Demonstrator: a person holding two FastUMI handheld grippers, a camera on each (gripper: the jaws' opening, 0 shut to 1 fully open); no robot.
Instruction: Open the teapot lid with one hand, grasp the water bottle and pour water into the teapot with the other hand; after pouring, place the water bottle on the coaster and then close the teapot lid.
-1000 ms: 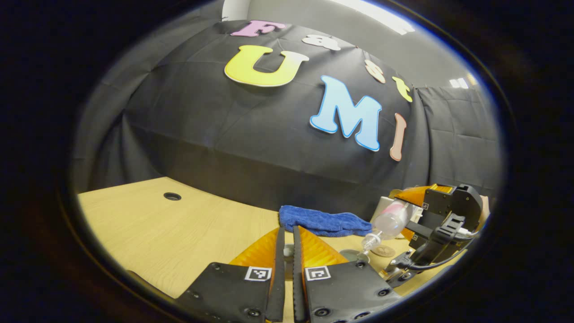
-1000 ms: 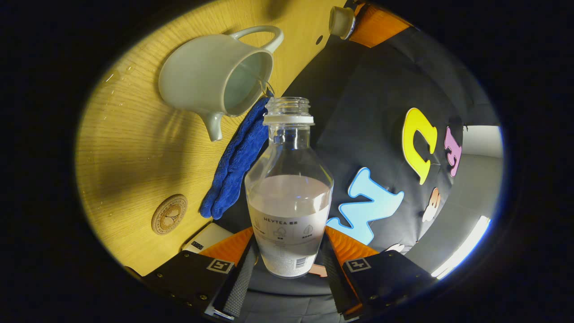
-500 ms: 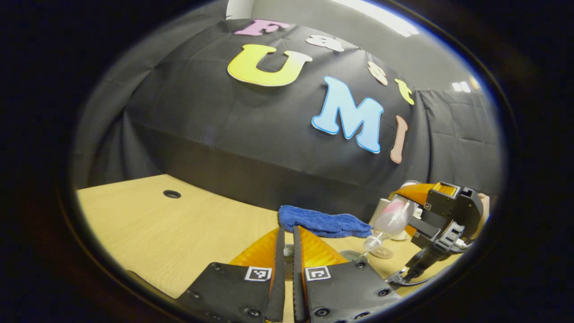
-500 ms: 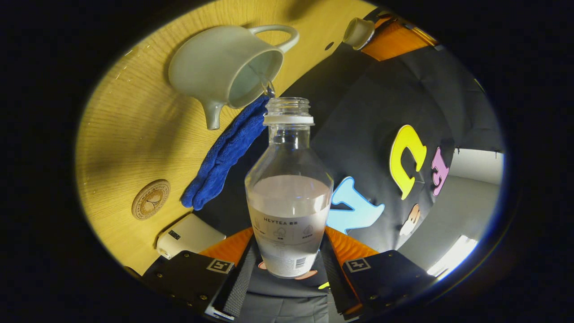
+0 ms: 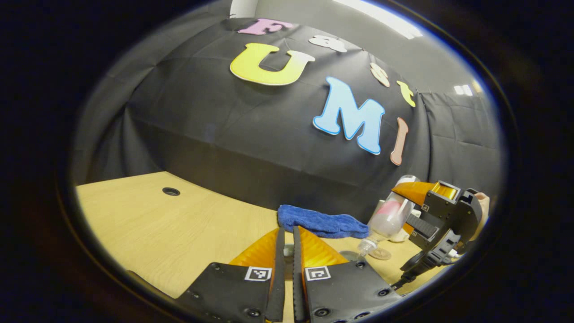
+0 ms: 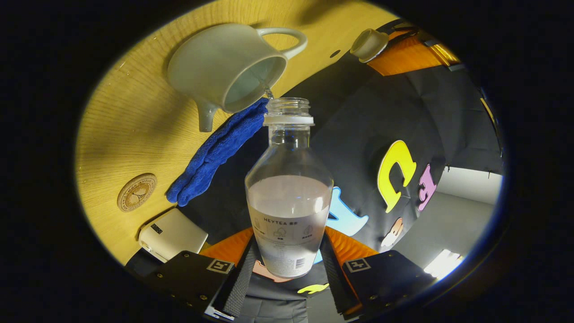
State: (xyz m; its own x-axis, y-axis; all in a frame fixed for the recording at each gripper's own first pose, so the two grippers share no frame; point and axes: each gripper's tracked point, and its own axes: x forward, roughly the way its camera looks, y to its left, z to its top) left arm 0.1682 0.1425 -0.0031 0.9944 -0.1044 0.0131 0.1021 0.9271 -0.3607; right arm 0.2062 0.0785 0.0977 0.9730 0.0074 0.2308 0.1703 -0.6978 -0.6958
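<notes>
Two grippers at work: right gripper (image 6: 287, 264) clamps the water bottle (image 6: 289, 197) at its lower body, both fingers pressing on its sides; left gripper (image 5: 287, 251) has its jaws drawn close together, a small pale thing just visible between them in the left gripper view, presumably the lid, though that view is too tight to be sure.
Lid: in the right gripper view a pale lid (image 6: 368, 44) sits at the upper right, held at the tip of the other gripper, well apart from the teapot.
Teapot: teapot (image 6: 228, 67) at the upper left of the right gripper view, open, mouth turned toward the bottle neck.
Pour: a thin stream runs from the bottle mouth at upper centre into the teapot's opening.
Change: over the last second the bottle has tipped further, neck lower in the left gripper view at lower right (image 5: 386, 220); teapot, cloth and coaster have swung round the right gripper view.
Meaning: pouring is under way and deepening; much water remains in the bottle, so I judge the pour mid-course.
Coaster: round coaster (image 6: 136, 192) at the left edge of the right gripper view, bare, on the table (image 6: 134, 130).
Nearby: blue cloth (image 6: 215, 152) between teapot and coaster; a pale box (image 6: 172, 233) at lower left.
Left to do: right the bottle, set it on the coaster, replace the lid.
</notes>
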